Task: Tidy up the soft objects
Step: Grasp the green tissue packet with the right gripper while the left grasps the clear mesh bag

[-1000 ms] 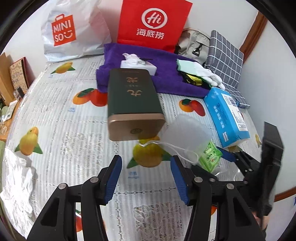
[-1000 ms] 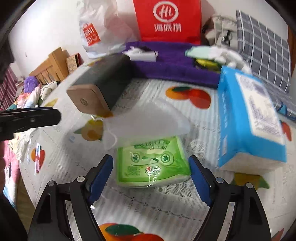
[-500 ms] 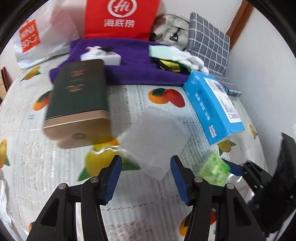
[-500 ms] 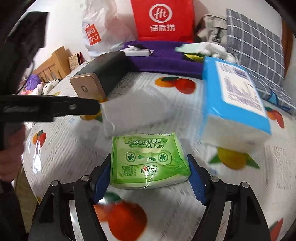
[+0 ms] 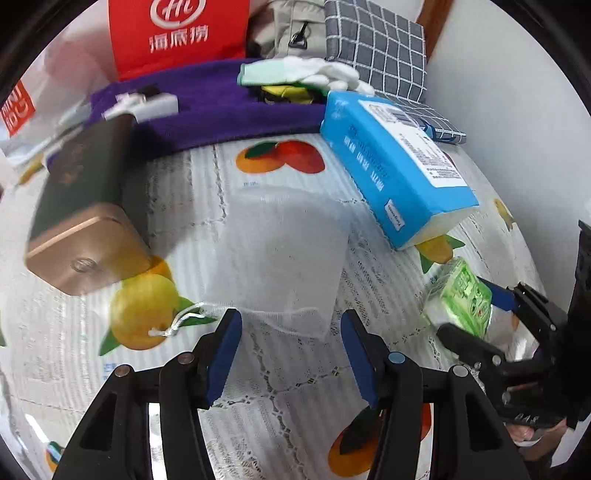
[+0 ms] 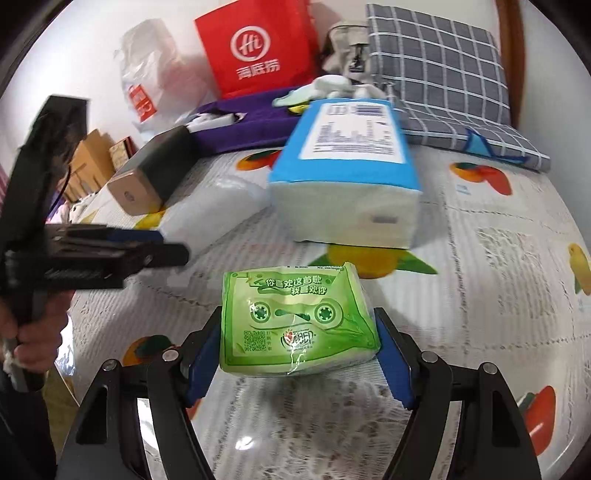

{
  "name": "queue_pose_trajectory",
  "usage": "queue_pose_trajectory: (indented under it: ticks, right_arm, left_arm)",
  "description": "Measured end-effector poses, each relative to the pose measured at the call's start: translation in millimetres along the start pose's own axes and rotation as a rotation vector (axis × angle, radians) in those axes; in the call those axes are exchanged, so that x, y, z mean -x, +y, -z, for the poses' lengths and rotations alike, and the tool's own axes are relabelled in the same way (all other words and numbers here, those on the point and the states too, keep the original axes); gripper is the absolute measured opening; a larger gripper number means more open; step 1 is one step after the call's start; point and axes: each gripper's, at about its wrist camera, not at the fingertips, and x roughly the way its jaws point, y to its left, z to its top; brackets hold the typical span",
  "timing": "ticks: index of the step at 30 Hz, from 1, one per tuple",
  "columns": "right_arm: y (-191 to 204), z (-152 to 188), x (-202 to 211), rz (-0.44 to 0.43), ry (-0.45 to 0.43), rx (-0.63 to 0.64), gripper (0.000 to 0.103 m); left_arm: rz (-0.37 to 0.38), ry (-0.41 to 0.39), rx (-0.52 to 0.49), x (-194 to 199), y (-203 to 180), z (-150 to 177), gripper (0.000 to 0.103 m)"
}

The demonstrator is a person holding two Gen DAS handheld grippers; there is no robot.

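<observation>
A green tissue pack (image 6: 295,325) sits squeezed between the blue pads of my right gripper (image 6: 295,350), which is shut on it. The left wrist view shows the same pack (image 5: 461,295) in the right gripper (image 5: 472,314) at the far right. A translucent white drawstring pouch (image 5: 280,258) lies flat on the fruit-print cloth (image 5: 295,387). Its near edge reaches the fingertips of my left gripper (image 5: 291,350), whose jaws stand open and apart from the fabric. In the right wrist view the left gripper (image 6: 170,247) comes in from the left, held by a hand.
A big blue tissue pack (image 5: 399,177) lies right of the pouch and a dark green box with a gold end (image 5: 81,206) left of it. Behind are a purple towel (image 5: 221,107), white gloves (image 5: 317,74), a red bag (image 5: 177,33) and a checked cushion (image 5: 373,48).
My right gripper's pads closed onto the green tissue pack and carried it rightward, in front of the blue pack. My left gripper slid right and down until the pouch's near edge reached its tips.
</observation>
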Motion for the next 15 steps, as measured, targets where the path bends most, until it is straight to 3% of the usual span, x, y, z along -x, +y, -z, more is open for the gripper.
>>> queue_pose_trajectory:
  ticks: [3, 8, 11, 12, 15]
  right_arm:
    - [-7.2, 0.7, 1.2, 0.001, -0.007, -0.016, 0.075]
    - [-14.8, 3.6, 3.9, 0.008, -0.017, -0.035, 0.075]
    - [-20.5, 5.7, 5.3, 0.011, -0.024, -0.047, 0.075]
    - [-21.9, 6.1, 5.5, 0.013, -0.027, -0.049, 0.075]
    - [-24.3, 6.9, 6.5, 0.007, -0.033, -0.057, 0.075]
  left_arm:
    - [-0.034, -0.027, -0.017, 0.3, -2.4, -6.7, 0.056]
    - [-0.046, 0.013, 0.005, -21.1, -0.8, -21.8, 0.058]
    - [-0.042, -0.014, -0.012, -25.9, -5.3, -19.5, 0.073]
    - [-0.035, -0.014, -0.029, -28.4, -9.8, -18.3, 0.082]
    - [-0.083, -0.021, -0.087, -35.9, -24.6, -15.8, 0.086]
